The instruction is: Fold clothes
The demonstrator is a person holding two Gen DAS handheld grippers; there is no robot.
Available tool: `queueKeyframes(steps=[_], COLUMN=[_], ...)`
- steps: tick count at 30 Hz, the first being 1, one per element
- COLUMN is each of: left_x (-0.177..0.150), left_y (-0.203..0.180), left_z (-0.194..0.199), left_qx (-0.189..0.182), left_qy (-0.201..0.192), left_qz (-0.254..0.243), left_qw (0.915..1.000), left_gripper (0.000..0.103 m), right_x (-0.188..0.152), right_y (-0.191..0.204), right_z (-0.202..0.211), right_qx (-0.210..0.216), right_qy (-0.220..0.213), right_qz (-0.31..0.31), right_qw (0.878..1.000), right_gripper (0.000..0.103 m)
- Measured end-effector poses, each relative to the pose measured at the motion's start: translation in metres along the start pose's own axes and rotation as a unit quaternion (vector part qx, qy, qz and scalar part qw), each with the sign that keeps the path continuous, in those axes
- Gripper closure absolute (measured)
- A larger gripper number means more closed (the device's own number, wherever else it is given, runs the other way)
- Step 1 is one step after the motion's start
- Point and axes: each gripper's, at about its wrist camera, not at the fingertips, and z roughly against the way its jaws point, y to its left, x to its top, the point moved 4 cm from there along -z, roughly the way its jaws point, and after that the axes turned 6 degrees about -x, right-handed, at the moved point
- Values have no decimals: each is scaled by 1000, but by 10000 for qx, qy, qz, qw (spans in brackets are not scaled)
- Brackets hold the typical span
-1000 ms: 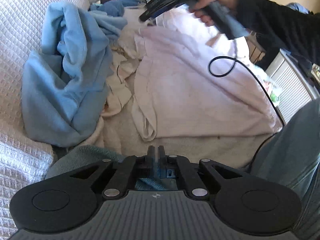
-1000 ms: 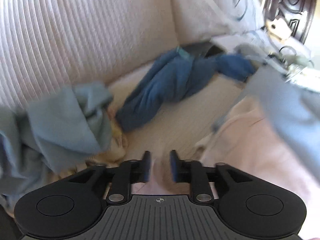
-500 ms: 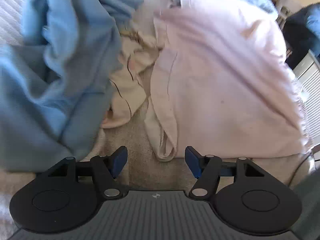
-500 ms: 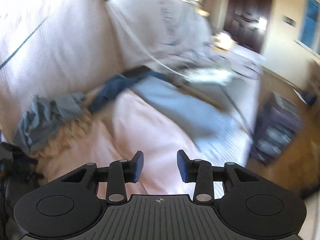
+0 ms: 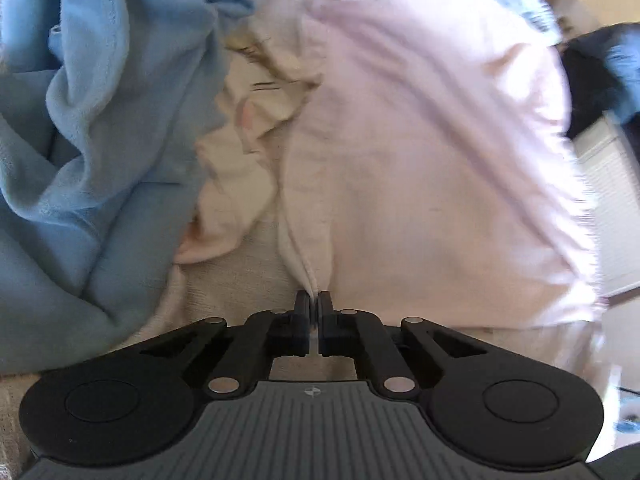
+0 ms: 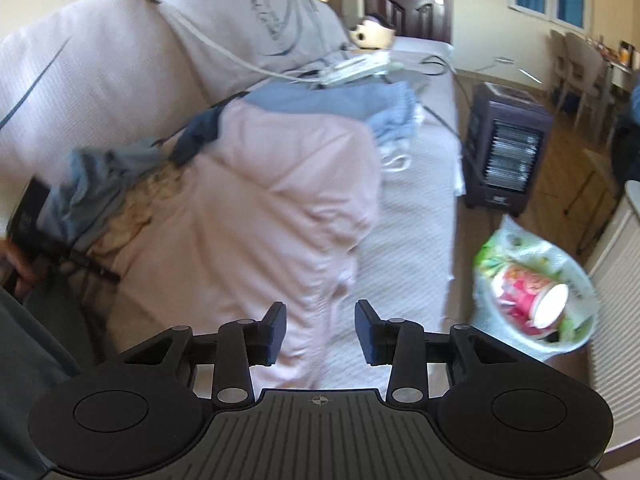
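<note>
Left wrist view. Left gripper has its jaws drawn together on a thin fold of the pink garment, pinching the near hem edge where the cloth bunches into a ridge. The garment lies spread on the sofa seat. Just left of the garment: a crumpled cream cloth, touching its edge. Left of that, a heap of light blue fleece. At the garment's far right, a dark blurred shape; cannot tell what it is.

Right wrist view. Right gripper has its jaws apart and opening, pads pressing on nothing; the near right corner of the pink garment shows between and beyond them, apparently underneath. The garment drapes toward the seat's front edge. Behind the garment: folded blue-grey clothes. Right of the garment, on the floor: a heater and a plastic bag with something pink inside.

Handling, as judged: soft, light, limp fabric; it will sag and wrinkle, not hold shape, and a thin pinch could slip. Best hold for the right gripper looks like the near hem corner opposite the left's pinch, so the edge can be tensioned between both.
</note>
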Motion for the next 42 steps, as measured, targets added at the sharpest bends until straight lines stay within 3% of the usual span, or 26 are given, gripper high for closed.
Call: queueKeyframes(steps=[4, 7, 9, 10, 13, 15, 18, 22, 24, 25, 27, 28, 29, 31, 35, 38, 42], left_x=[8, 23, 34, 35, 29, 23, 14, 10, 11, 11, 10, 10, 10, 11, 5, -6, -25], left_y=[-16, -28, -22, -20, -11, 2, 23, 38, 41, 41, 35, 32, 30, 23, -5, -8, 5], left_z=[29, 51, 50, 47, 33, 20, 0, -17, -22, -24, -21, -18, -12, 3, 40, 64, 61], left_qx=[12, 130, 176, 63, 336, 261, -100, -203, -168, -126, 100, 187, 97, -46, 38, 182, 457], left_qy=[143, 443, 846, 1038, 1099, 952, 788, 398, 246, 178, 105, 96, 64, 41, 310, 626, 1064], left_qz=[-513, -786, -522, -400, -332, 178, 1056, 1706, 1925, 1963, 1655, 1475, 1427, 1196, 187, -345, -523], left_qw=[9986, 9958, 9949, 9938, 9928, 9950, 9912, 9843, 9809, 9803, 9861, 9888, 9897, 9928, 9993, 9973, 9919], left_gripper=[100, 99, 81, 55, 52, 52, 52, 49, 48, 51, 78, 93, 98, 101, 101, 101, 101], right_x=[-23, -40, -50, -54, -62, -65, -70, -72, -71, -70, -68, -67, -66, -62, -51, -52, -66], right_y=[11, 5, -2, -4, -5, -11, -21, -28, -27, -25, -20, -18, -17, -14, -15, -18, -15], right_z=[-10, -14, -18, -22, -37, -49, -65, -73, -75, -76, -76, -75, -72, -60, -25, -3, -6], right_qx=[-107, -101, 59, 143, 316, 407, 507, 607, 605, 549, 487, 454, 395, 343, 395, 466, 625], right_qy=[47, 107, 170, 243, 394, 500, 696, 881, 923, 941, 921, 918, 896, 808, 677, 786, 1100], right_qz=[143, -134, -465, -610, -808, -1156, -1557, -1890, -1877, -1800, -1699, -1659, -1608, -1507, -1451, -1472, -1494], right_qw=[9998, 9998, 9988, 9977, 9954, 9912, 9840, 9761, 9760, 9776, 9799, 9808, 9821, 9847, 9863, 9849, 9806], right_gripper=[58, 58, 58, 58, 58, 58, 58, 60, 66, 69, 87, 88, 90, 91, 91, 92, 92])
